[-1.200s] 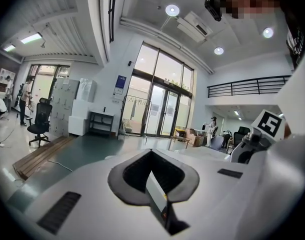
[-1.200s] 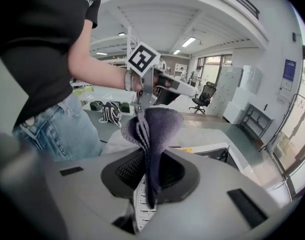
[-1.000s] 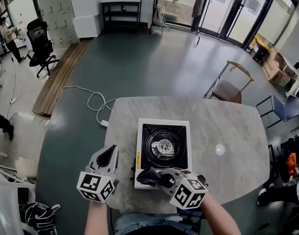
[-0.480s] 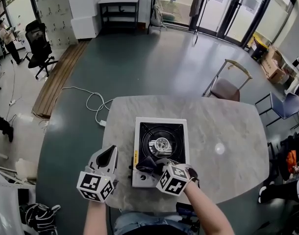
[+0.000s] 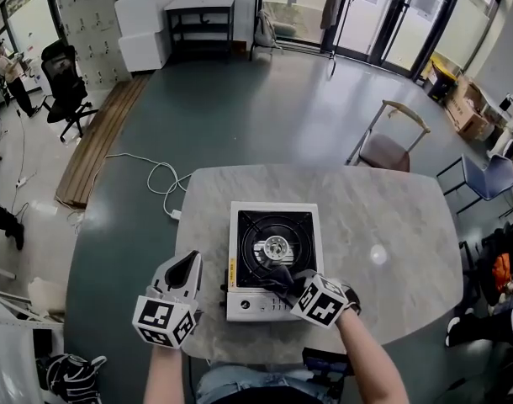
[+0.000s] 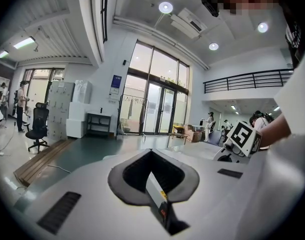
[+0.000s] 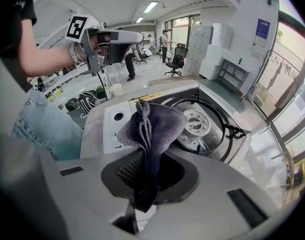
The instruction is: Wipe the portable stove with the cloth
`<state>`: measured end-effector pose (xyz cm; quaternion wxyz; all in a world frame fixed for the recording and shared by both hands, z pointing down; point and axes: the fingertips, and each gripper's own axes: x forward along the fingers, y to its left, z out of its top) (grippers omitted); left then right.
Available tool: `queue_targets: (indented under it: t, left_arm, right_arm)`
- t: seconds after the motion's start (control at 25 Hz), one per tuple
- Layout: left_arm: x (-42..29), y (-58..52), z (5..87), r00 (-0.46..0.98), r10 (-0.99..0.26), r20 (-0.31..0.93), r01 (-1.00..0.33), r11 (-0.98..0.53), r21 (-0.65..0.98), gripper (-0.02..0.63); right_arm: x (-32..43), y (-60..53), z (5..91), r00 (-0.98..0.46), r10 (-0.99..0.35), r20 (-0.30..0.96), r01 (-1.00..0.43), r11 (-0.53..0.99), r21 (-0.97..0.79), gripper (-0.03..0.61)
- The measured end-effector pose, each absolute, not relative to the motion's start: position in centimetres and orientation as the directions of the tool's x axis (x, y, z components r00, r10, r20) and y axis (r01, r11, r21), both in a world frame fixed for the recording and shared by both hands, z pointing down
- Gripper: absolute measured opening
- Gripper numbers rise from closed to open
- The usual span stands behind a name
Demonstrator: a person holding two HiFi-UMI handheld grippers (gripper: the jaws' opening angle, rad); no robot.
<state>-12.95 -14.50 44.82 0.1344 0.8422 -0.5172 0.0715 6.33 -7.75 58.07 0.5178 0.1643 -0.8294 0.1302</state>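
A white portable stove (image 5: 240, 251) with a black burner well stands on the round marble table (image 5: 391, 217). My right gripper (image 5: 292, 283) is shut on a dark purple cloth (image 5: 280, 278), which is bunched at the stove's near right part, by the burner well's front edge. In the right gripper view the cloth (image 7: 153, 126) hangs from the jaws over the stove (image 7: 207, 121), beside its control panel. My left gripper (image 5: 187, 268) hovers left of the stove over the table's edge. Its jaws are together, with nothing in them and touching nothing.
A chair (image 5: 389, 148) stands beyond the table on the dark floor. A white cable (image 5: 160, 175) lies on the floor at the far left of the table. The person's jeans (image 7: 47, 129) are close to the table's near edge.
The right gripper carried the cloth from the stove's near edge to the left front, then right along the front toward the burner well. The left gripper has not moved.
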Motion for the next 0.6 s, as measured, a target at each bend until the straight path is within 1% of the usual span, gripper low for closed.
queue_targets:
  t: [0.44,0.6]
  left_arm:
    - [-12.4,-14.4,44.8,0.464,-0.848,0.256,-0.886,-0.443,0.14,0.011]
    - [-12.4,-14.4,44.4,0.465,-0.85,0.249,-0.885,-0.444,0.138,0.011]
  right_arm:
    - [13.8,-7.4,58.3,-0.334,-0.199,0.921,-0.561,0.828,-0.025,0.061]
    - [15.7,-7.5,57.4,-0.295,-0.241,0.925,-0.601,0.799,0.016,0.061]
